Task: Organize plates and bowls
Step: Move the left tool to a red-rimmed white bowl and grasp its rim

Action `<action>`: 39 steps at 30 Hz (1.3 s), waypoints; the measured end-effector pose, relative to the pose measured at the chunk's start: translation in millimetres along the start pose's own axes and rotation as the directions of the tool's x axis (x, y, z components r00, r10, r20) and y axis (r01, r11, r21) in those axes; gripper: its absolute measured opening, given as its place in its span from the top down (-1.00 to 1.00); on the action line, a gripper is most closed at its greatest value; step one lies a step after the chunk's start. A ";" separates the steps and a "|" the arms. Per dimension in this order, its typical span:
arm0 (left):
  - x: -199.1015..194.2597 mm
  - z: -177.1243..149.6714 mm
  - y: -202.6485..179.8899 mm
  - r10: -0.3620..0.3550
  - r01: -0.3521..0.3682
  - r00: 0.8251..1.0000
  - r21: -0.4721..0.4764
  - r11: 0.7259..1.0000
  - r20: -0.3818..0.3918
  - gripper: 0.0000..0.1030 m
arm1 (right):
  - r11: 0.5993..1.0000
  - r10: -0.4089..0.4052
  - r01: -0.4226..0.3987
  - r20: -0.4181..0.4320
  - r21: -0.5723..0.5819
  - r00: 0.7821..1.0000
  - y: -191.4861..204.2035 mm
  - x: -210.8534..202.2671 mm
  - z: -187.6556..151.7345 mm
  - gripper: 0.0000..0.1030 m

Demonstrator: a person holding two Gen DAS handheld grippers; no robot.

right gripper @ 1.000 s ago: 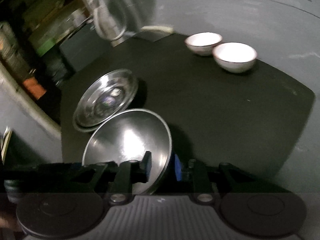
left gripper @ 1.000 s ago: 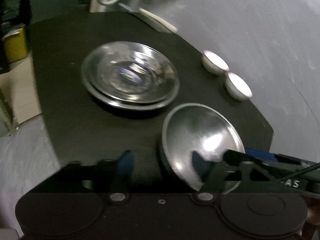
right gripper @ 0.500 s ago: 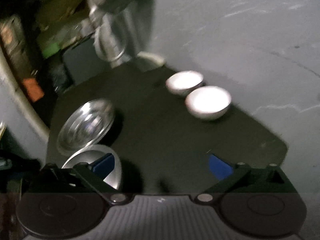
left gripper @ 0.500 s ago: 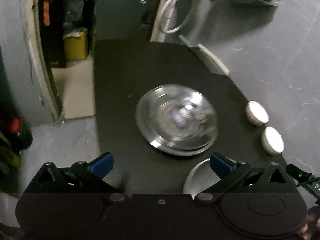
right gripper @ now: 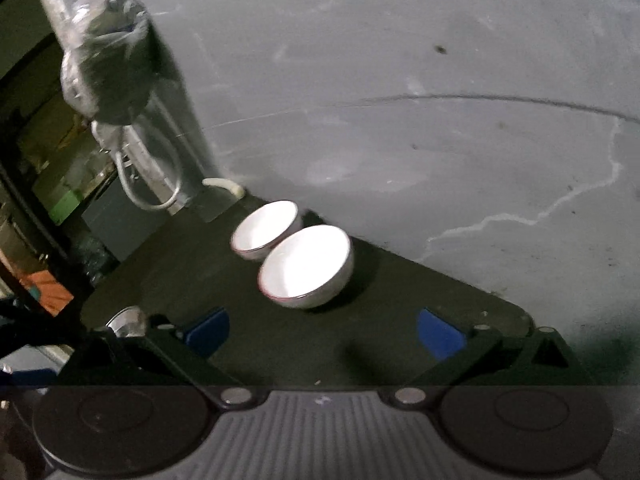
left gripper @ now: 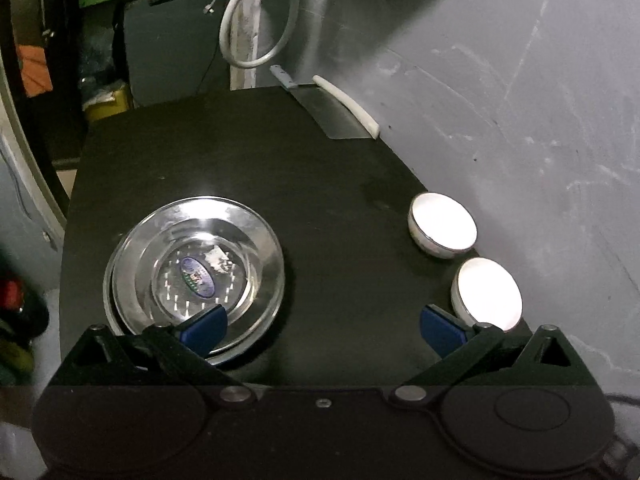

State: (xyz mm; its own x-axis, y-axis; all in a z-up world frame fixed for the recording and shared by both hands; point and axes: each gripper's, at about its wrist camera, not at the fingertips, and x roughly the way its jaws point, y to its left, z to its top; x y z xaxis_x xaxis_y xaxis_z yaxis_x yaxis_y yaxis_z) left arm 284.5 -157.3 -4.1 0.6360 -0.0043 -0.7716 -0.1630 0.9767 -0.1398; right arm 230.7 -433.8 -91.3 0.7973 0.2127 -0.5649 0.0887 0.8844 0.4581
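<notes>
On the dark tabletop (left gripper: 320, 168) the stacked steel plates (left gripper: 194, 270) lay flat, mouths upward, two white bowls (right gripper: 306, 266) upright beside the wall, while my left claw (left gripper: 323, 326) and right claw (right gripper: 323, 330) hung spread wide, empty.

A stack of shiny round steel plates (left gripper: 194, 270) lies flat on the black tabletop (left gripper: 320, 184), the upper plate sitting slightly off-centre on the lower, with an oval sticker at its middle. Well apart from the stack, two small white ceramic bowls (right gripper: 266, 229) (right gripper: 307, 266) with thin dark rims stand upright, touching or nearly so, along the tabletop's edge by the grey wall.
</notes>
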 end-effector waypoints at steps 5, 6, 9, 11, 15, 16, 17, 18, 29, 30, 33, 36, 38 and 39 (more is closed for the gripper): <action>12.4 -2.7 -8.5 0.001 -0.001 1.000 -0.030 1.000 -0.004 -0.98 | 1.000 0.017 -0.017 -0.042 0.017 0.999 -8.5 17.5 5.3 -0.99; 14.9 -1.6 -9.0 -0.001 0.001 1.000 -0.044 0.999 -0.004 -0.98 | 1.000 0.021 -0.021 -0.031 0.015 0.999 -9.6 17.5 6.8 -0.99; 26.3 -1.3 -14.0 -0.027 0.025 1.000 -0.096 0.995 -0.012 -0.98 | 1.000 0.028 -0.028 -0.015 -0.009 1.000 -12.6 21.2 12.2 -0.99; 35.1 0.8 -19.4 -0.049 0.047 0.999 -0.111 0.993 -0.017 -0.98 | 0.999 0.035 -0.035 -0.017 -0.010 0.999 -13.0 23.9 15.0 -0.99; 53.3 9.1 -35.1 -0.078 0.076 0.997 -0.073 0.994 -0.029 -0.98 | 0.999 0.050 -0.050 -0.021 -0.017 0.999 -12.7 29.7 20.0 -0.95; 57.8 11.6 -38.2 -0.095 0.092 0.995 -0.060 0.994 -0.042 -0.98 | 0.998 0.055 -0.055 -0.022 -0.019 0.998 -13.2 31.6 21.1 -0.93; 62.4 13.9 -41.0 -0.116 0.113 0.992 -0.051 0.992 -0.055 -0.98 | 0.998 0.057 -0.057 -0.025 -0.022 0.998 -12.6 33.7 20.6 -0.90; 66.4 15.8 -43.0 -0.133 0.130 0.989 -0.051 0.990 -0.064 -0.98 | 0.998 0.056 -0.057 -0.030 -0.026 0.998 -12.7 34.6 20.8 -0.85; 110.7 19.5 -64.5 -0.252 0.240 0.954 -0.085 0.967 -0.165 -0.65 | 0.997 0.042 -0.047 -0.079 -0.066 0.996 -11.4 58.5 29.7 -0.33; 113.2 18.8 -65.6 -0.258 0.246 0.951 -0.093 0.965 -0.171 -0.55 | 0.996 0.042 -0.048 -0.092 -0.069 0.995 -11.8 61.3 30.6 -0.30; 118.6 17.8 -71.3 -0.266 0.254 0.947 -0.089 0.963 -0.179 -0.18 | 0.995 0.045 -0.054 -0.111 -0.082 0.993 -13.3 64.7 32.4 -0.21; 124.8 18.5 -78.0 -0.255 0.246 0.948 -0.074 0.967 -0.190 0.27 | 0.994 0.053 -0.064 -0.120 -0.087 0.991 -15.5 67.0 34.6 -0.07; 126.6 18.1 -79.8 -0.256 0.247 0.948 -0.072 0.966 -0.189 0.45 | 0.994 0.055 -0.067 -0.124 -0.091 0.991 -16.3 69.9 36.5 0.03; 127.1 17.8 -79.9 -0.259 0.250 0.947 -0.073 0.966 -0.189 0.58 | 0.993 0.058 -0.070 -0.126 -0.091 0.990 -16.6 71.7 37.4 0.08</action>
State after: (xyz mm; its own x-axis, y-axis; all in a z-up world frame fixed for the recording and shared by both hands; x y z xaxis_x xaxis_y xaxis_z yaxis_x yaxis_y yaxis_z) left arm 391.9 -232.0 -80.0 0.5022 -0.2979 -0.8118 -0.0533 0.9263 -0.3729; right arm 308.7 -448.8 -113.7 0.7196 0.3143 -0.6192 -0.0222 0.9017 0.4319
